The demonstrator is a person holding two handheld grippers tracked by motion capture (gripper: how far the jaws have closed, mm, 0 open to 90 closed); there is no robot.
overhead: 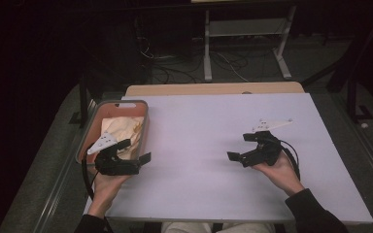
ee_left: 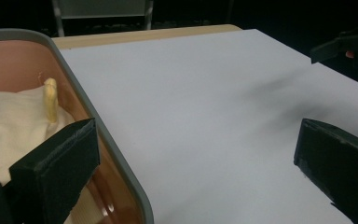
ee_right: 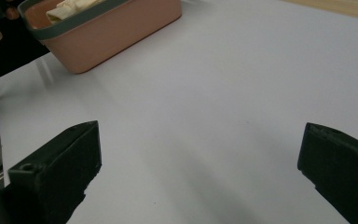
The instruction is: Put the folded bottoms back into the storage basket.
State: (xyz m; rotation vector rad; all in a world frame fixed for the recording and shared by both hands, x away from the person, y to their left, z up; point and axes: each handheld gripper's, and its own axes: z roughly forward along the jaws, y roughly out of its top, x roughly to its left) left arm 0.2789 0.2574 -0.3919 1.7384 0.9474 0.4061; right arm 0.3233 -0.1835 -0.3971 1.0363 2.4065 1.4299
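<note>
bins: 1 (overhead: 145, 127) | cloths: 1 (overhead: 121, 128) | grippers: 2, left gripper (overhead: 135, 151), right gripper (overhead: 240, 146)

A white worktop (overhead: 213, 145) is lying across the middle, with a strip of bare wood (overhead: 213, 89) showing along its far edge at 12 o'clock. Beyond it, a metal stand (overhead: 245, 36) is standing on the dark floor, and loose cables (overhead: 175, 65) are trailing at 11 o'clock.

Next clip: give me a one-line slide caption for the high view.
Person holds the open left gripper over a pink bin of cream cloth, the open right gripper above the white table.
</note>
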